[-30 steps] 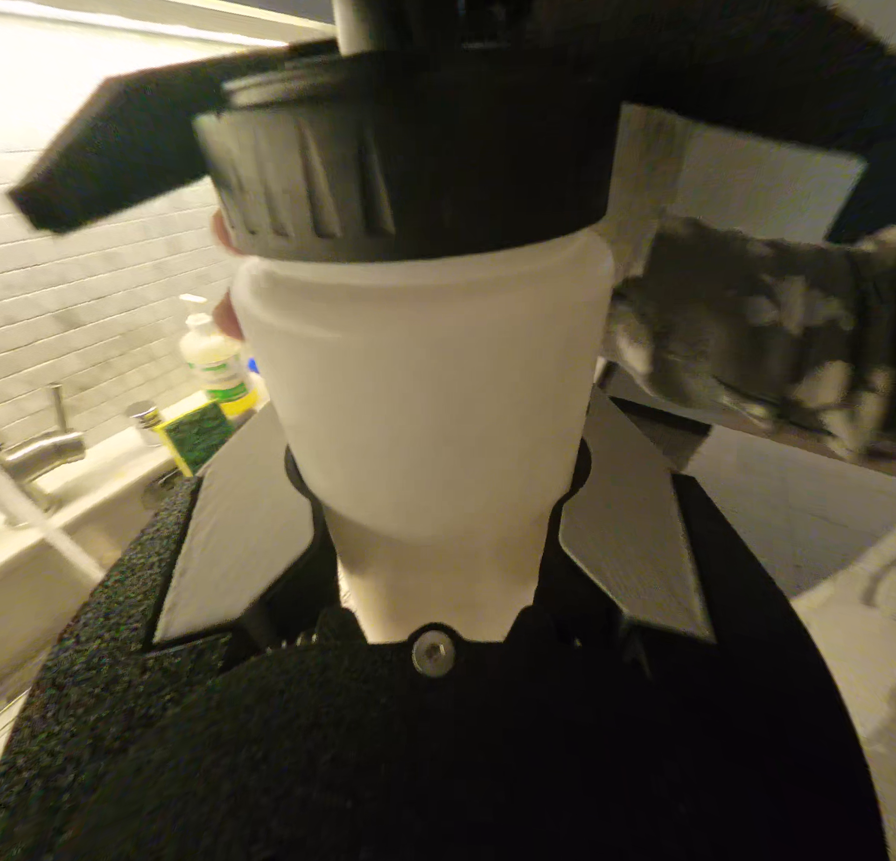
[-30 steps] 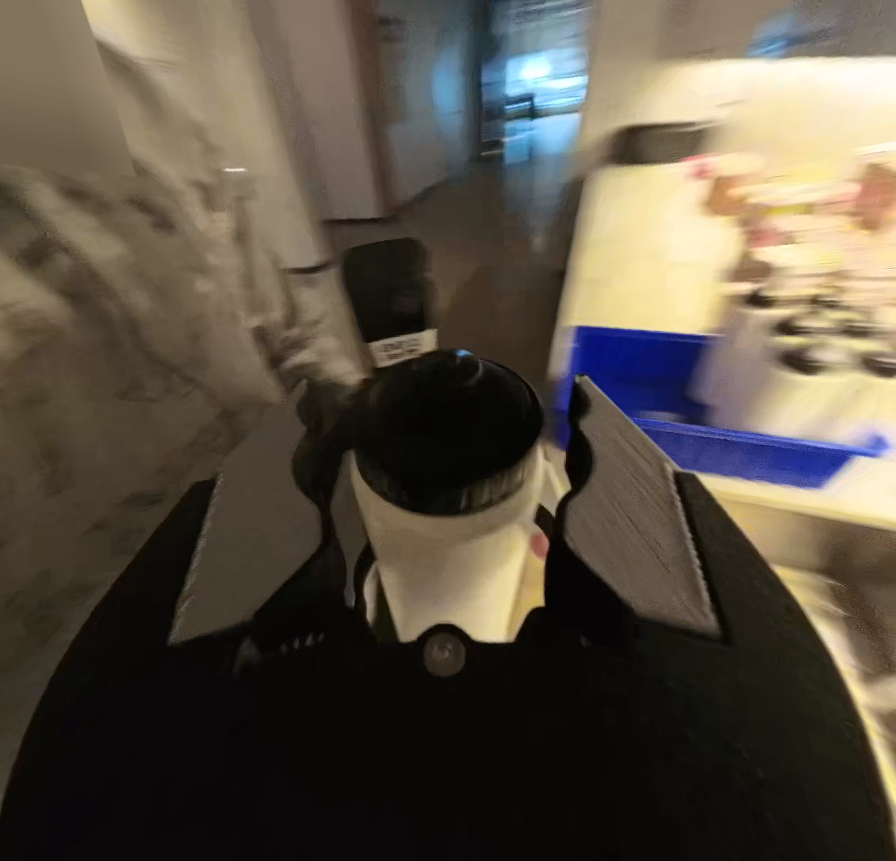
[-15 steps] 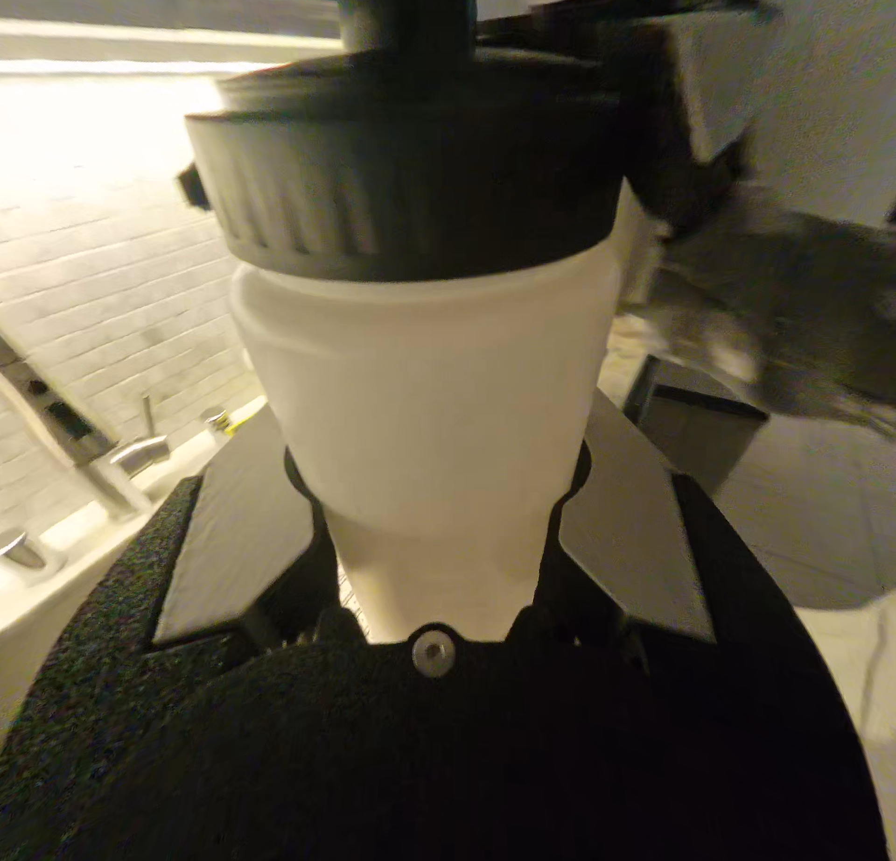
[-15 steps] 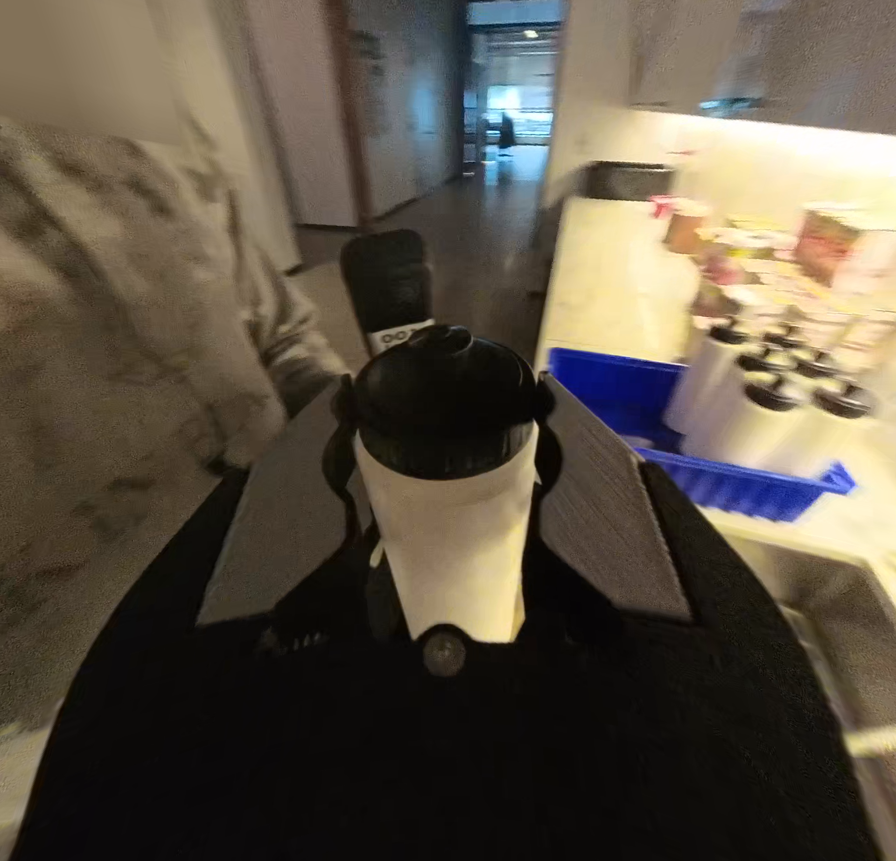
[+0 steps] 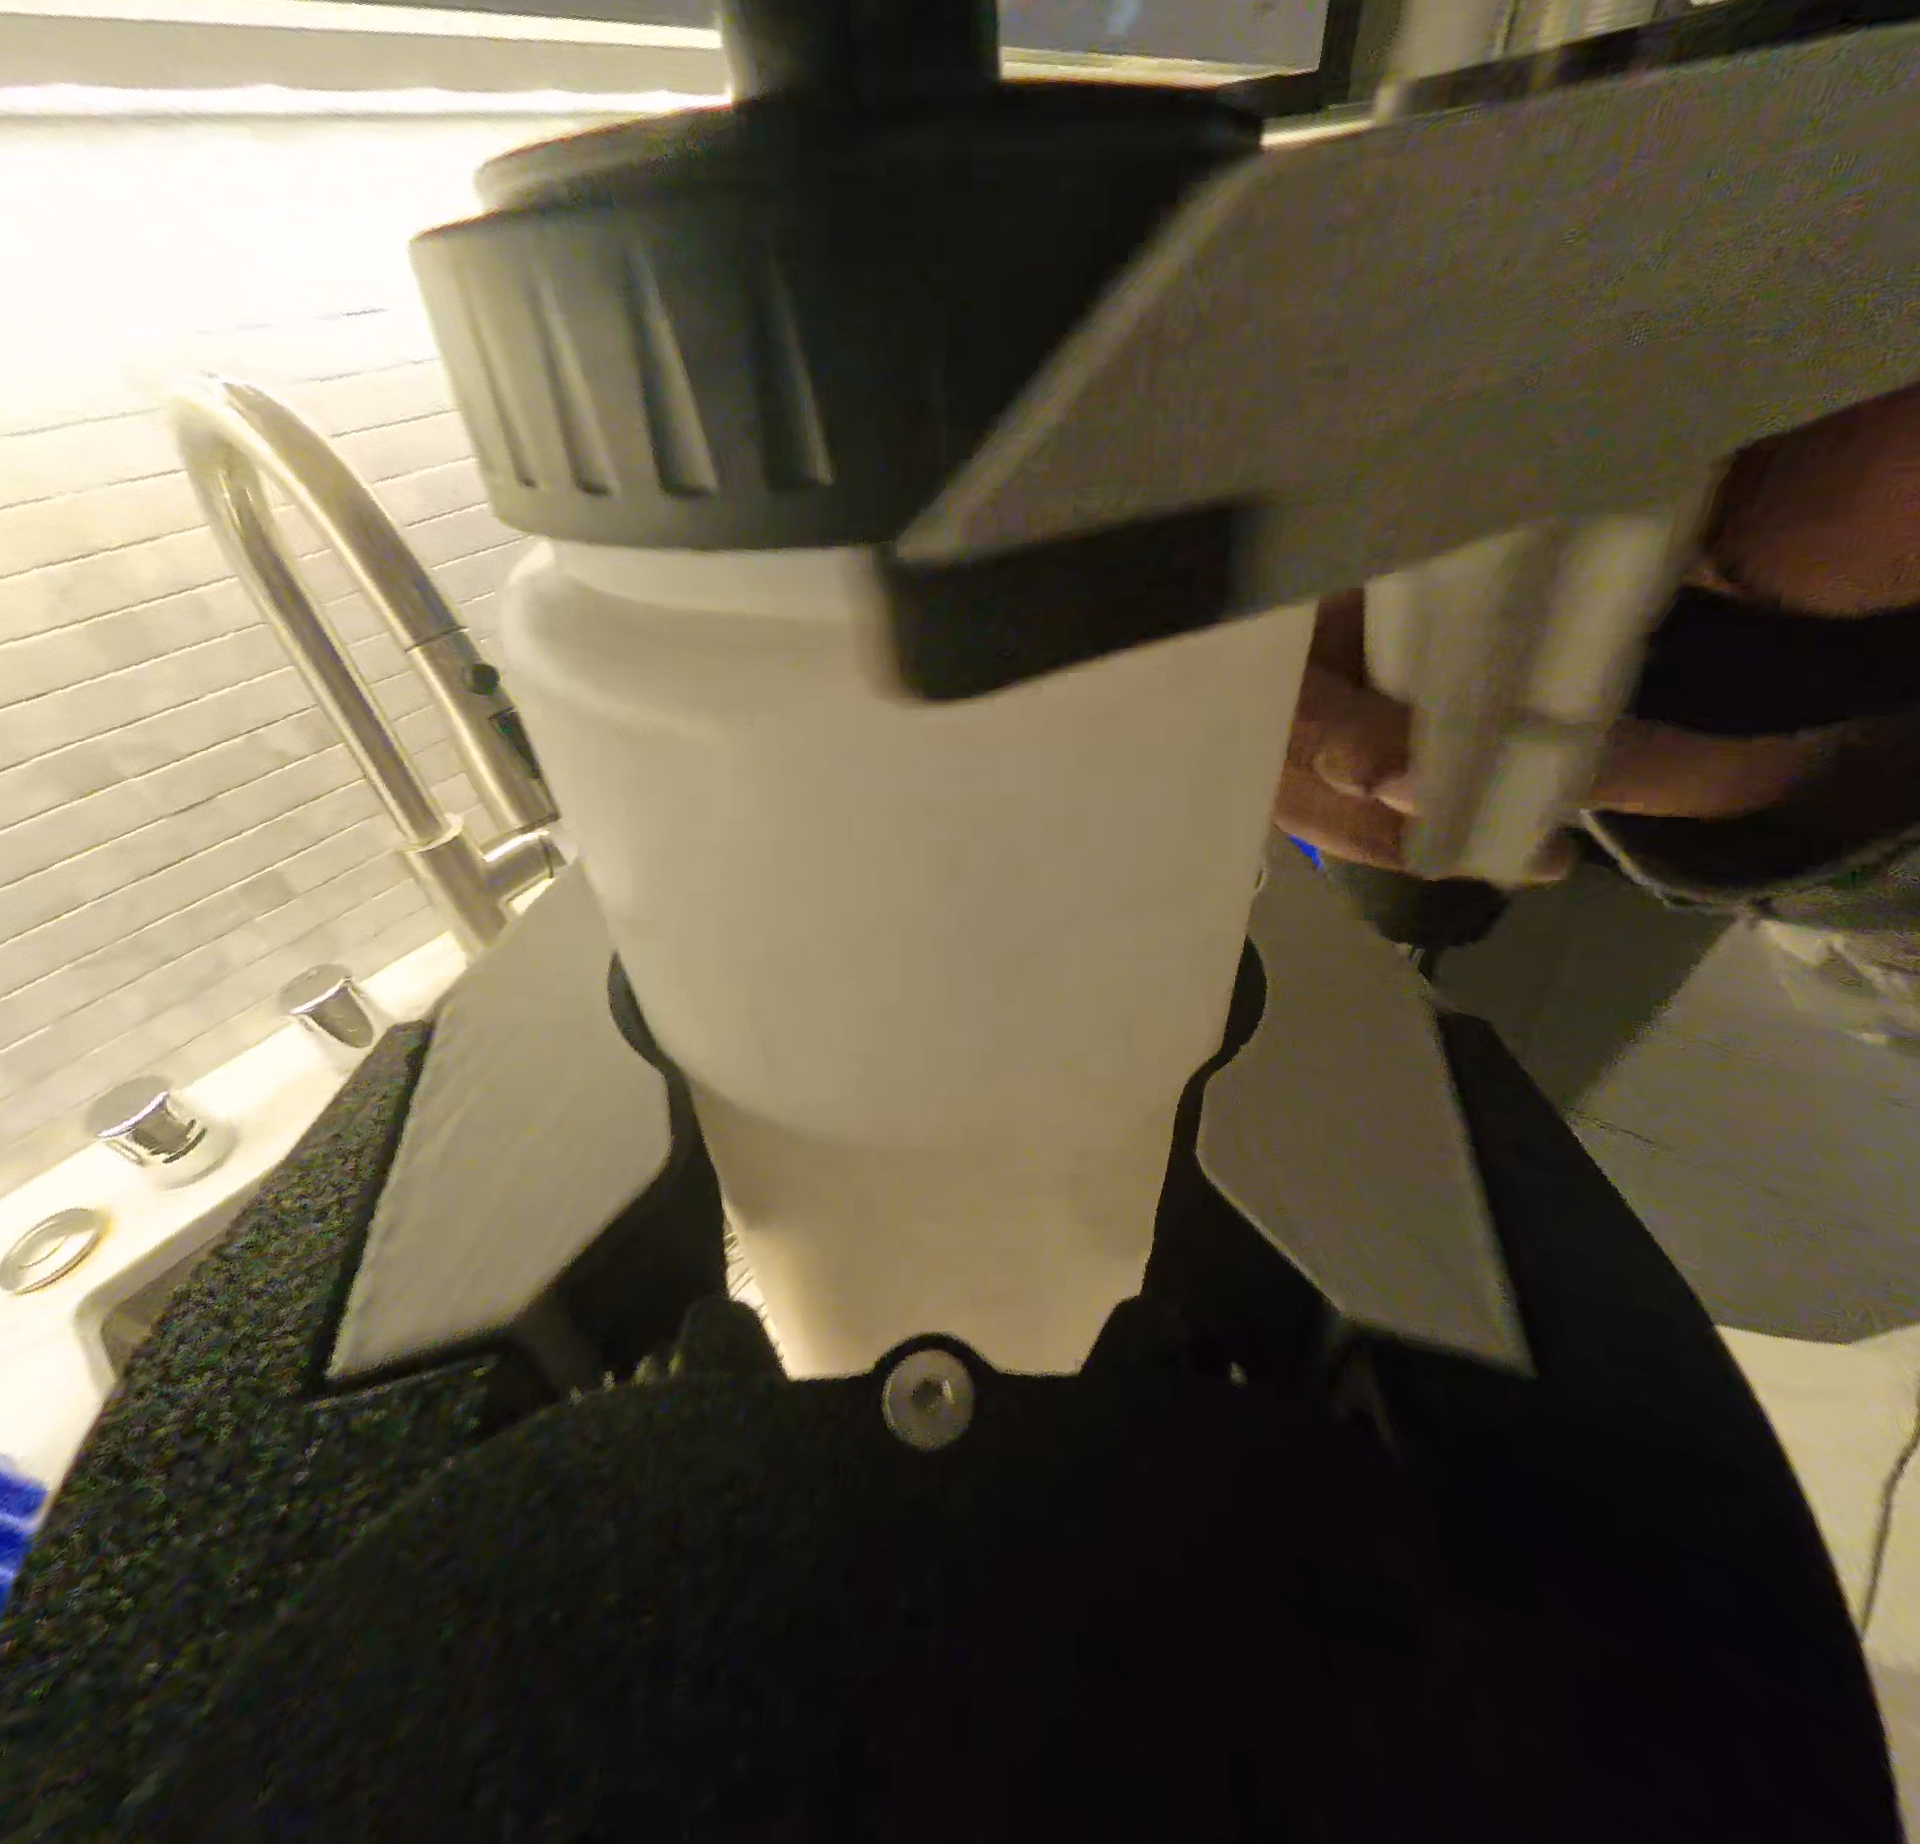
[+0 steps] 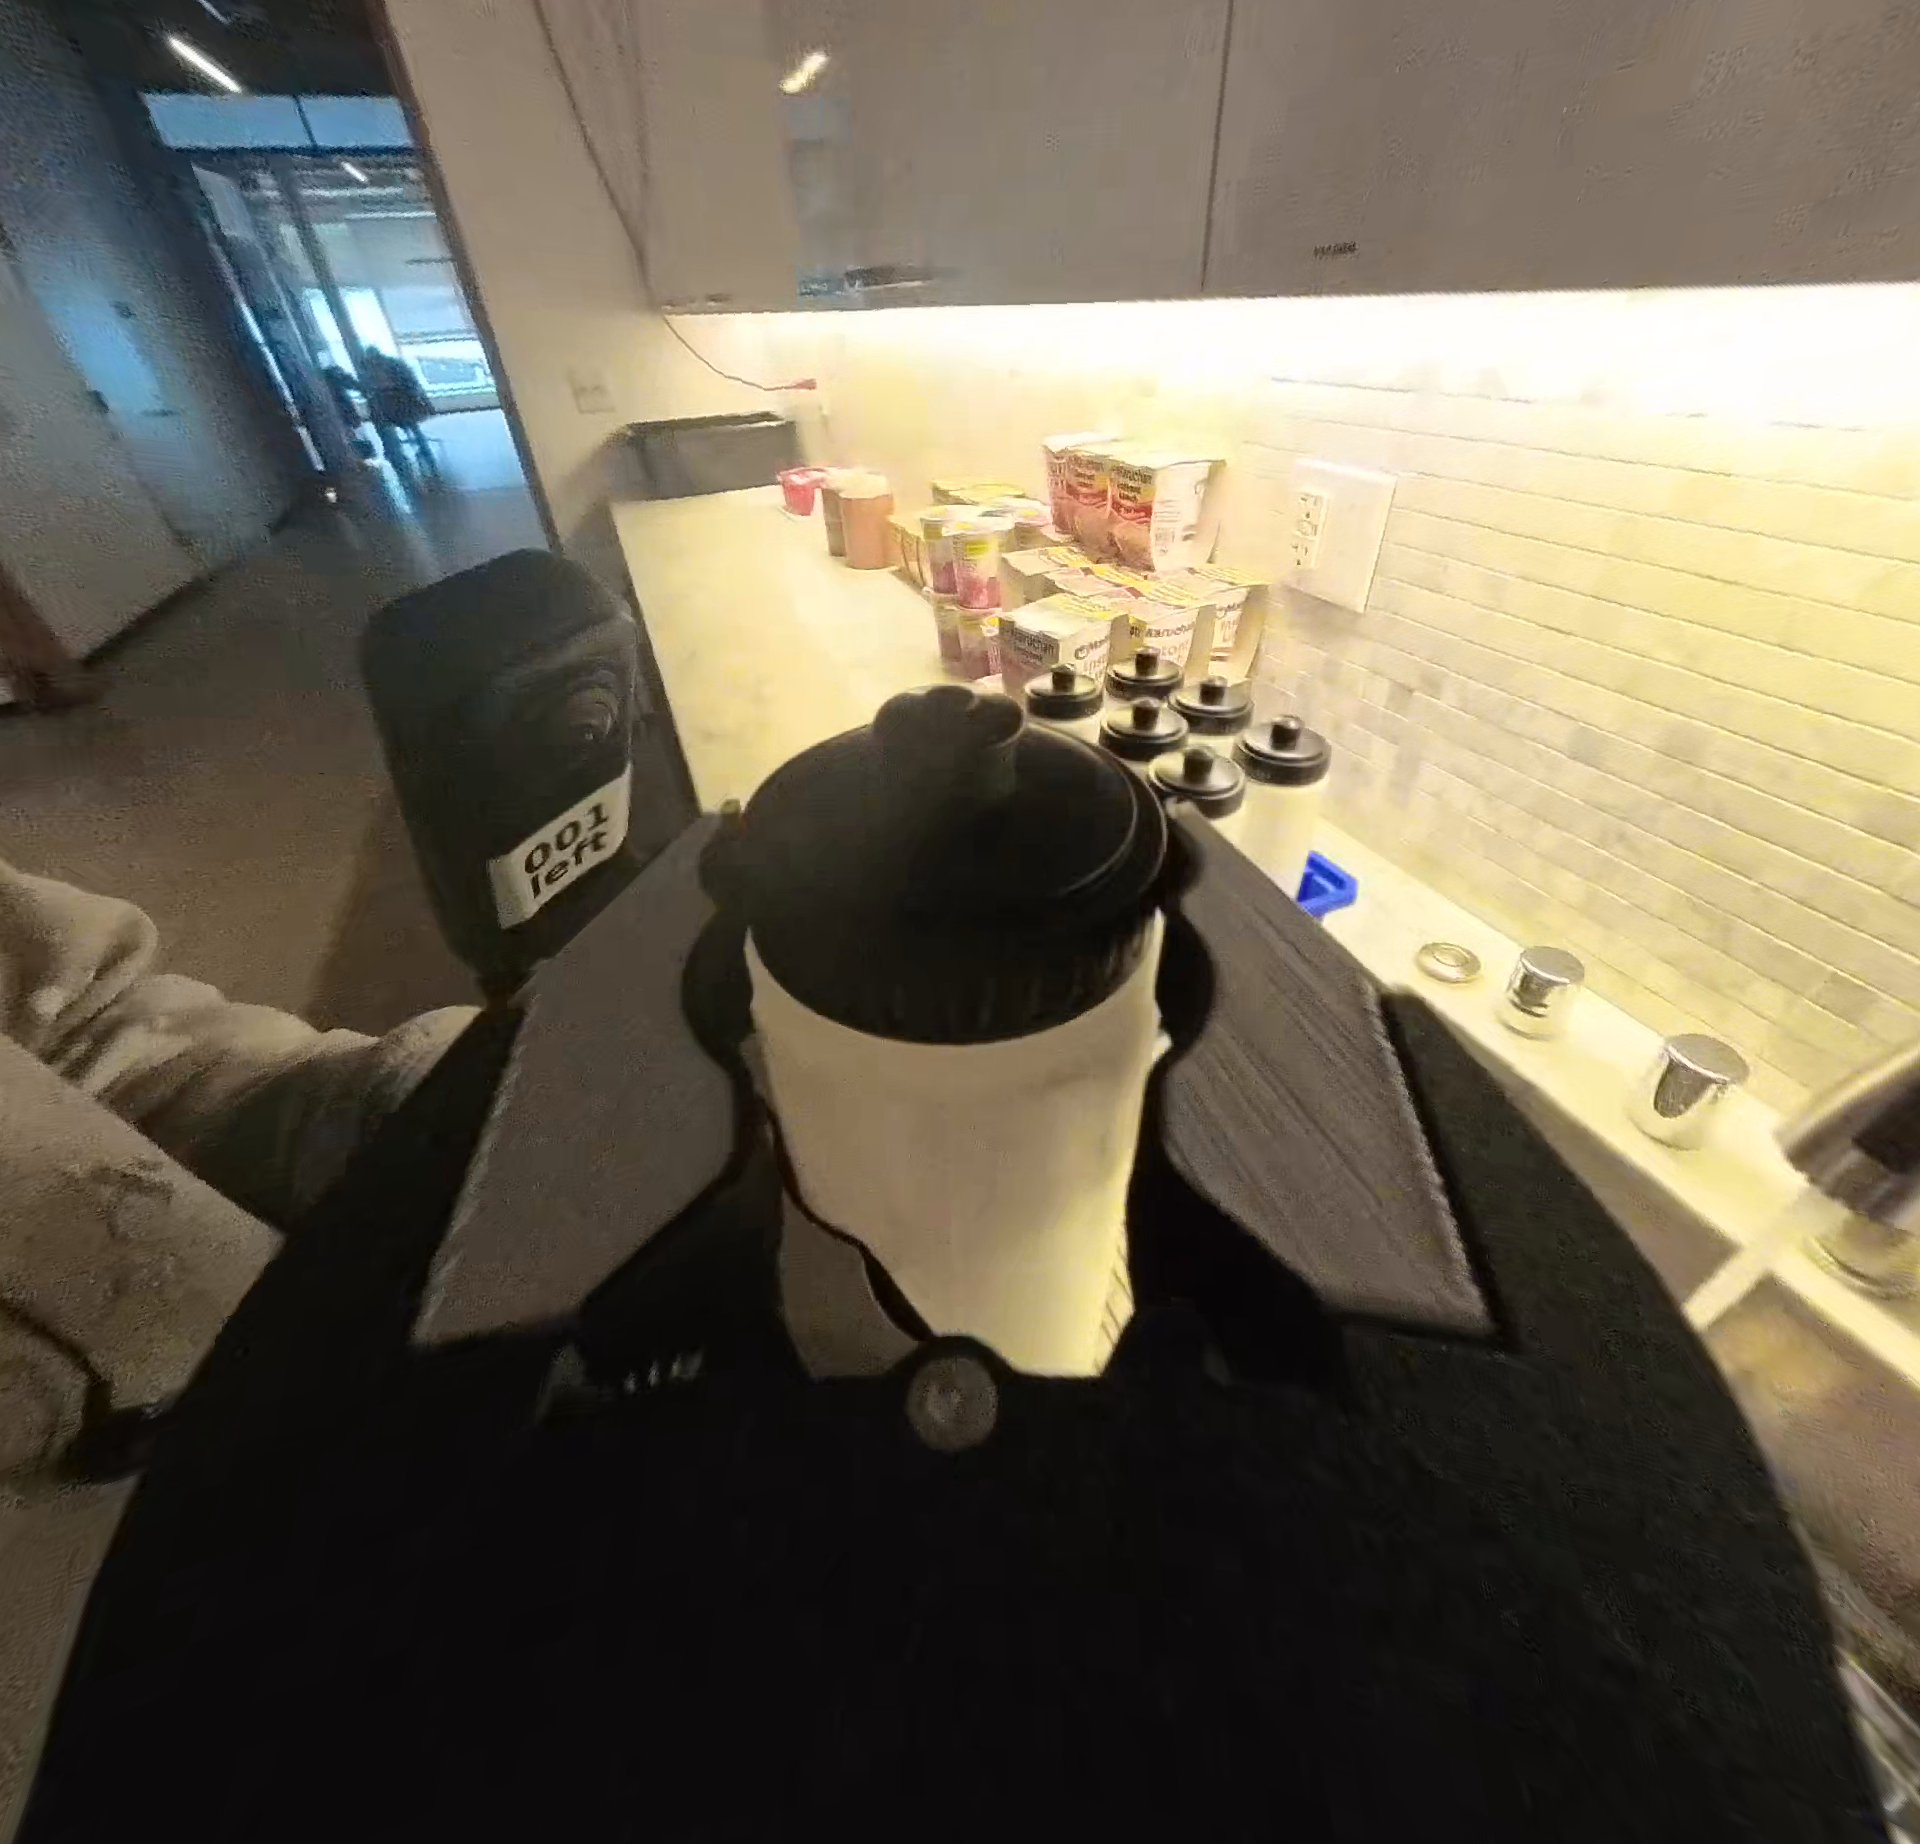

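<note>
- Faucet (image 5: 312, 589): chrome, arched, at the far left of the left wrist view. It now stands larger than half a second ago, so I have swung the rig toward the sink.
- Left gripper (image 5: 935, 963): jaws clamped low on the white bottle (image 5: 914, 859), which is held upright off the bench. This grip is unchanged over the last second.
- Black cap (image 5: 675, 360): ribbed, seated on the bottle's top.
- Hand (image 5: 1455, 776): at the right edge, around the other tool's handle.
- Sleeve (image 6: 125, 1119): pale, at the left of the right wrist view.
- Black camera block (image 6: 499, 734): bears a white label and sits behind the bottle.
- Right gripper (image 6: 951, 859): jaws closed on the cap from both sides. A second ago they stood apart around it.
- Bench (image 6: 748, 631): pale, along the tiled wall.
- Carton cups (image 6: 1091, 589): stacked far back.
- Spare bottles (image 6: 1205, 745): black-capped, in a blue bin (image 6: 1325, 885).
- Chrome knobs (image 6: 1543, 984): at the right.
</note>
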Available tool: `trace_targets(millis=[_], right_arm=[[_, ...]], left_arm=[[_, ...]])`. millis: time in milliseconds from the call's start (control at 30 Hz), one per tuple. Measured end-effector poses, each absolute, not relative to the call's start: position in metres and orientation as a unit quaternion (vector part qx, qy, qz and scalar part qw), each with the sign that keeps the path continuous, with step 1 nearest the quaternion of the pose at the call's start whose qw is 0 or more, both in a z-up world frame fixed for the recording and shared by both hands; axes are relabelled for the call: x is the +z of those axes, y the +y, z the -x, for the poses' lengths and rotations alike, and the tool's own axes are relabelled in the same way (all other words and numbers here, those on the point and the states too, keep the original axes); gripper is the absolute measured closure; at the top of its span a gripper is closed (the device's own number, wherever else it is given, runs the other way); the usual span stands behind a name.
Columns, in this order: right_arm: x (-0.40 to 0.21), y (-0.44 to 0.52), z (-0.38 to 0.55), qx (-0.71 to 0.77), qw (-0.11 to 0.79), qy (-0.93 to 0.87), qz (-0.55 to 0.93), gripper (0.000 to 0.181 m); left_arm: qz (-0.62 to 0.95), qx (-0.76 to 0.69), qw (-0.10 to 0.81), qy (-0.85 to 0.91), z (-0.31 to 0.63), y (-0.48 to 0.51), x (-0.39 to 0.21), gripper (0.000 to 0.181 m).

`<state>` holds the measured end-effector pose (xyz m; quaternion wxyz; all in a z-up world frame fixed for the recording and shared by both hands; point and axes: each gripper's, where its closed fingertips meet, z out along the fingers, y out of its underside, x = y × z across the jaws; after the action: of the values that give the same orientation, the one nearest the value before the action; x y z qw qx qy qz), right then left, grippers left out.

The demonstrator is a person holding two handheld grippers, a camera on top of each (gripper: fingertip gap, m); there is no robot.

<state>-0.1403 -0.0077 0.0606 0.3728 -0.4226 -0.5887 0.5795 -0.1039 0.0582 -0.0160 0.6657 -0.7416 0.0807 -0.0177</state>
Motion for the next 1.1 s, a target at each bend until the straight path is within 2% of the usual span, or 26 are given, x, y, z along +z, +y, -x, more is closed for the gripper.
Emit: trace_targets(millis=[67, 133, 267, 333, 433, 467, 500, 600, 733, 767, 800, 900, 1100], right_arm=[[0.060, -0.019, 0.149, 0.575, 0.368, -0.613, 0.398, 0.104], [0.058, -0.035, 0.150, 0.575, 0.322, -0.675, 0.332, 0.104], [0.060, -0.068, 0.127, 0.636, 0.117, -0.740, 0.185, 0.103], [0.061, -0.074, 0.128, 0.649, 0.066, -0.740, 0.167, 0.103], [0.060, -0.077, 0.151, 0.665, 0.097, -0.710, 0.210, 0.102], [0.059, -0.074, 0.161, 0.663, 0.129, -0.697, 0.241, 0.096], [0.058, -0.072, 0.168, 0.655, 0.167, -0.687, 0.267, 0.081], [0.053, -0.064, 0.184, 0.604, 0.299, -0.654, 0.343, 0.075], [0.042, -0.057, 0.201, 0.552, 0.381, -0.596, 0.442, 0.086], [0.044, -0.056, 0.202, 0.551, 0.399, -0.583, 0.444, 0.101], [0.047, -0.057, 0.202, 0.554, 0.414, -0.577, 0.435, 0.103], [0.049, -0.064, 0.197, 0.556, 0.386, -0.622, 0.393, 0.104], [0.060, -0.089, 0.153, 0.649, 0.148, -0.716, 0.211, 0.104]], left_arm=[[0.741, -0.027, 0.665, 0.088, 0.112, 0.050, -0.015, 0.076], [0.740, -0.054, 0.660, 0.118, 0.116, 0.039, -0.018, 0.076], [0.707, -0.189, 0.647, 0.213, 0.085, 0.006, -0.014, 0.076], [0.692, -0.236, 0.646, 0.220, 0.079, -0.005, -0.010, 0.075], [0.696, -0.217, 0.656, 0.193, 0.098, -0.006, -0.011, 0.076], [0.699, -0.209, 0.660, 0.180, 0.106, -0.006, -0.012, 0.076], [0.703, -0.192, 0.664, 0.166, 0.116, -0.005, -0.014, 0.076], [0.722, -0.133, 0.665, 0.137, 0.142, -0.003, -0.023, 0.076], [0.732, -0.086, 0.664, 0.123, 0.157, 0.000, -0.030, 0.076], [0.733, -0.079, 0.664, 0.123, 0.158, 0.002, -0.031, 0.076], [0.733, -0.072, 0.665, 0.124, 0.158, 0.003, -0.030, 0.076], [0.726, -0.089, 0.668, 0.136, 0.154, 0.001, -0.026, 0.076], [0.690, -0.216, 0.654, 0.221, 0.108, -0.021, -0.013, 0.076]])
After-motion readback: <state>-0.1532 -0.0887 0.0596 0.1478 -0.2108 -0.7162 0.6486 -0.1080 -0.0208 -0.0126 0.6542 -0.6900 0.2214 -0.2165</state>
